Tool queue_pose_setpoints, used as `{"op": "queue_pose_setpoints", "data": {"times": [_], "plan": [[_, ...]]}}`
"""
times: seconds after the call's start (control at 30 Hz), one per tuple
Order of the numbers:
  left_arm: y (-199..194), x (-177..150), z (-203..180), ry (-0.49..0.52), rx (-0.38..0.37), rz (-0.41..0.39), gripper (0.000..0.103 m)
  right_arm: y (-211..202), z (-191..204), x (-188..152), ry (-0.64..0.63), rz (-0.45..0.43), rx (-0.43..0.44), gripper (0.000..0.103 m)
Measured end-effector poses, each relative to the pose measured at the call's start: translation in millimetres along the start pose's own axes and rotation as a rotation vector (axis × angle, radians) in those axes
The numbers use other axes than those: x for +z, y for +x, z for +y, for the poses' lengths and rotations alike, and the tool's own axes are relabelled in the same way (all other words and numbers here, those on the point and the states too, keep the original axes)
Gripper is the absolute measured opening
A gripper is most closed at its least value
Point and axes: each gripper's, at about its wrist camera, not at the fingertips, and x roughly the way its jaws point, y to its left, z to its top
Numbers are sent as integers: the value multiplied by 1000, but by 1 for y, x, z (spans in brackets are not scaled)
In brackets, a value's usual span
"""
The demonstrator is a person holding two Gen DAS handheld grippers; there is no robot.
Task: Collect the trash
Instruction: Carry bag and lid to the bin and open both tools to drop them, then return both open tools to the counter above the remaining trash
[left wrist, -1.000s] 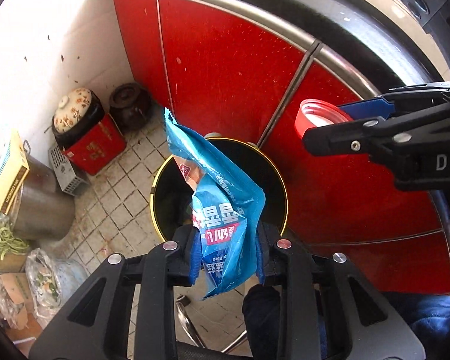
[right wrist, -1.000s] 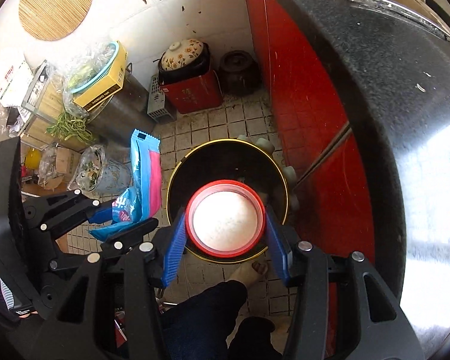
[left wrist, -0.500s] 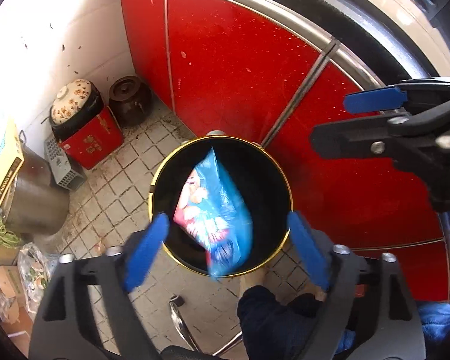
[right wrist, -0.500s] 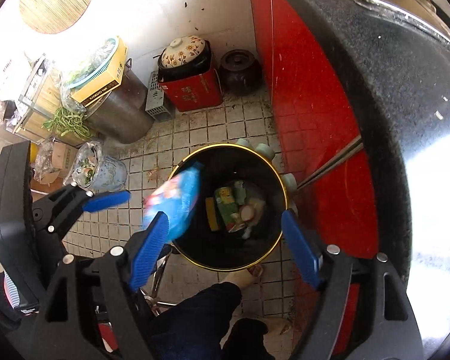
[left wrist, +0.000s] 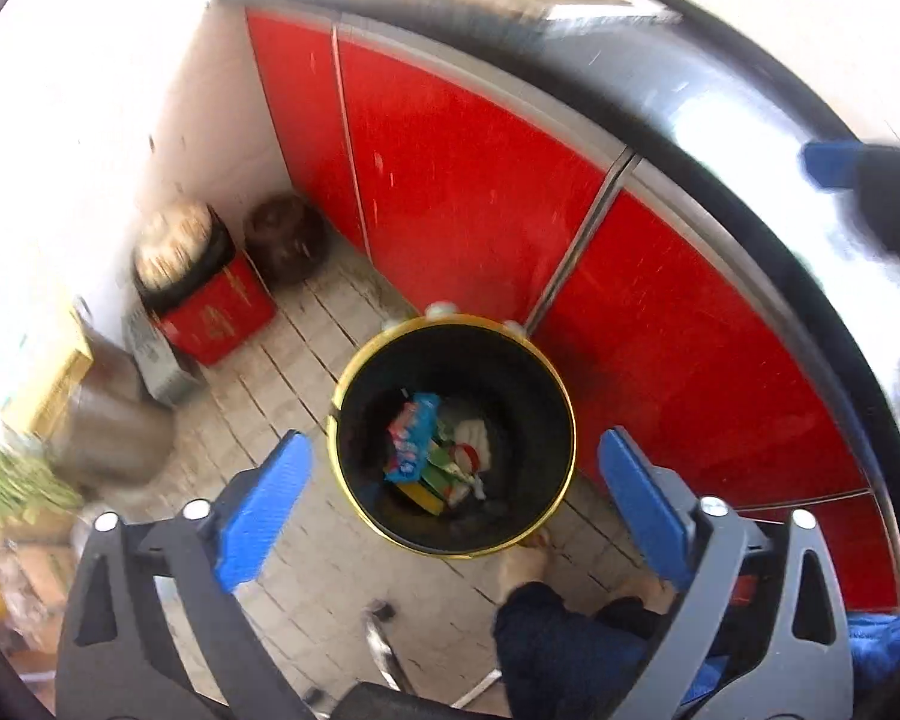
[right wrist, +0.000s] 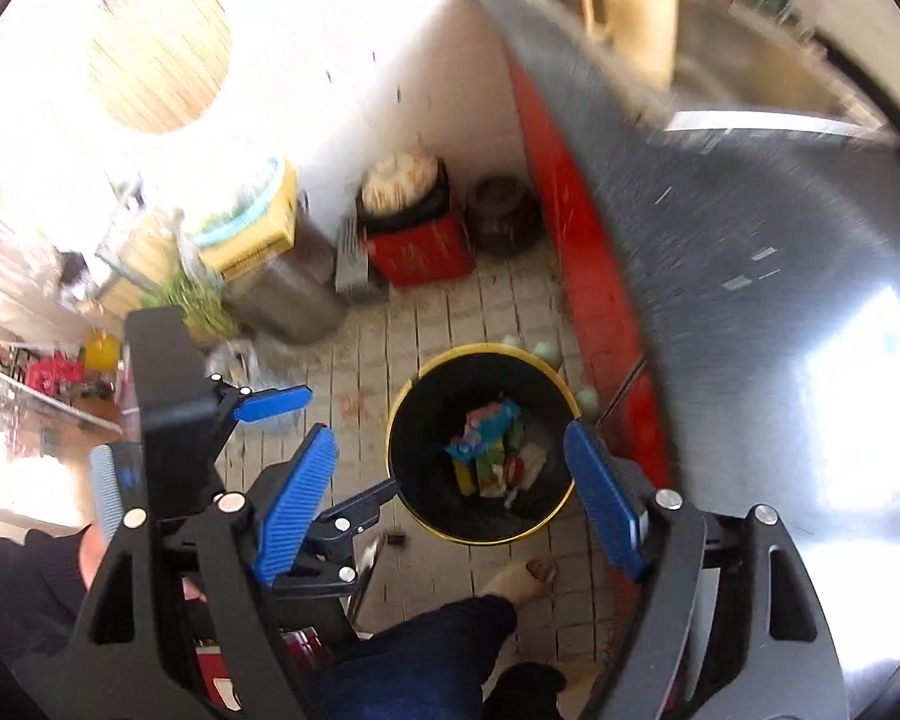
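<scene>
A black bin with a gold rim (left wrist: 354,372) stands on the tiled floor against the red cabinet. Inside lie a blue snack bag (left wrist: 411,438), a red-rimmed lid (left wrist: 467,455) and other wrappers. My left gripper (left wrist: 455,444) hangs high over the bin, its jaws opening wide with nothing between them. In the right wrist view the bin rim (right wrist: 486,349), the bag (right wrist: 486,426) and the lid (right wrist: 515,468) lie below my right gripper (right wrist: 449,432). Its jaws are opening too, and nothing is between them. The left gripper (right wrist: 351,438) shows beside it on the left.
Red cabinet doors (left wrist: 480,180) and a dark countertop (right wrist: 750,252) curve along the right. A brown clay pot (left wrist: 285,246), a red box (left wrist: 216,312) under a floral-lidded pot and a steel pot (right wrist: 288,300) crowd the corner. A person's bare foot (right wrist: 522,576) is near the bin.
Both grippers opened wide and rose. The blue bag fell from the left one and the red-rimmed lid from the right one; both now lie in the bin.
</scene>
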Motion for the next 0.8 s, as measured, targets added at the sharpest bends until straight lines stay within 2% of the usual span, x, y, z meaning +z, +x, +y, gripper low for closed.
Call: {"op": "queue_pose_setpoints", "data": {"times": [0.03,0.13,0.2,0.3,0.43,0.5,0.6,0.7,0.8], "plan": [[-11,5,-9,29,11,-16,96,-23,-6,-4,14,-41,-20,90],[-42,25,-48,142,14,-84,96,-84,-31,-24,61,-142,-122,92],[-57,41,-85,220,-42,-127,96,-129,-59,-48,131,-205,-232,92],[-73,60,-158,368,-167,-180,96,-181,-99,-89,261,-255,-394,92],[-85,71,-256,580,-314,-213,96,-250,-154,-163,510,-329,-572,92],[-92,71,-308,682,-373,-225,96,-276,-172,-200,602,-361,-622,92],[-101,68,-362,759,-459,-217,96,-310,-190,-256,736,-396,-705,92],[-105,61,-407,818,-495,-204,96,-338,-199,-304,826,-429,-746,92],[-107,56,-433,846,-520,-193,96,-355,-204,-336,874,-440,-772,92]]}}
